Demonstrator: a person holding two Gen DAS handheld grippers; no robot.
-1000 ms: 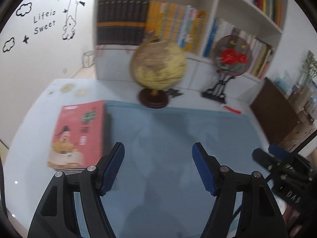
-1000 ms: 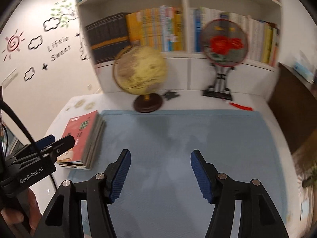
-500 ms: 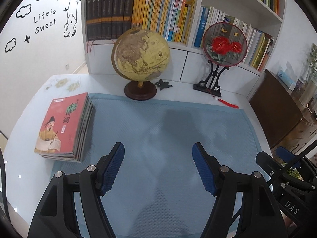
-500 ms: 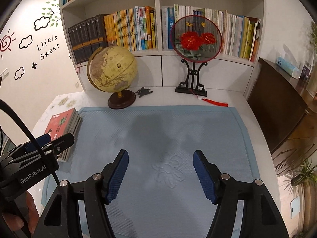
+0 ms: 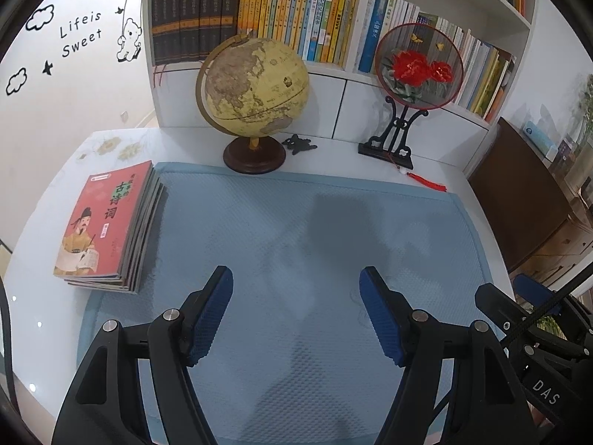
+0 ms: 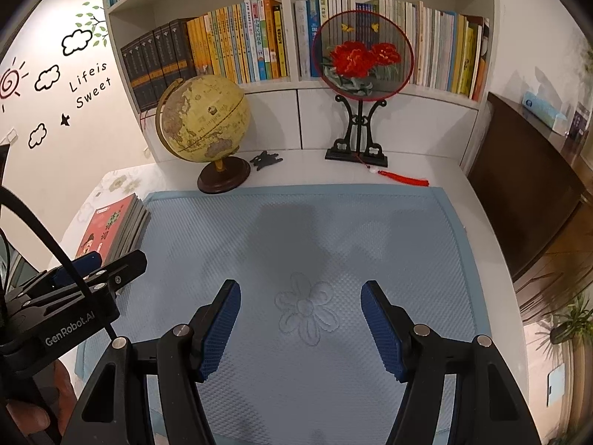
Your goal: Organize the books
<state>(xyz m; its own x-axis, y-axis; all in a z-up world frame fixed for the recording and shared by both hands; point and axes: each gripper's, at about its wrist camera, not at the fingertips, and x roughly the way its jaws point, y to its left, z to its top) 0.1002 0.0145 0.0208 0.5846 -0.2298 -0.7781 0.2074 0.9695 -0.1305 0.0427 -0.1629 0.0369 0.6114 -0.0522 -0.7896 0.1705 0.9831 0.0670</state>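
Observation:
A stack of thin books with a red cover on top (image 5: 107,222) lies at the left edge of the blue mat (image 5: 296,230), partly on the white table. In the right wrist view the same stack (image 6: 111,226) sits far left. My left gripper (image 5: 296,311) hangs open over the mat, right of the stack, nothing between its blue pads. My right gripper (image 6: 300,319) is open too, above the embossed flower on the mat (image 6: 333,230). The left gripper's body (image 6: 70,304) shows at that view's left edge, in front of the stack.
A globe (image 5: 255,85) and a red-flower fan on a black stand (image 5: 415,70) stand behind the mat, with a small black ornament (image 5: 298,143) between them. Shelves of upright books (image 5: 289,18) rise behind. A dark wooden cabinet (image 5: 519,200) flanks the table's right side.
Both views have drawn back from the shelf and steadied. The book stack has slid left and farther from the left gripper. The right jaws stand slightly wider.

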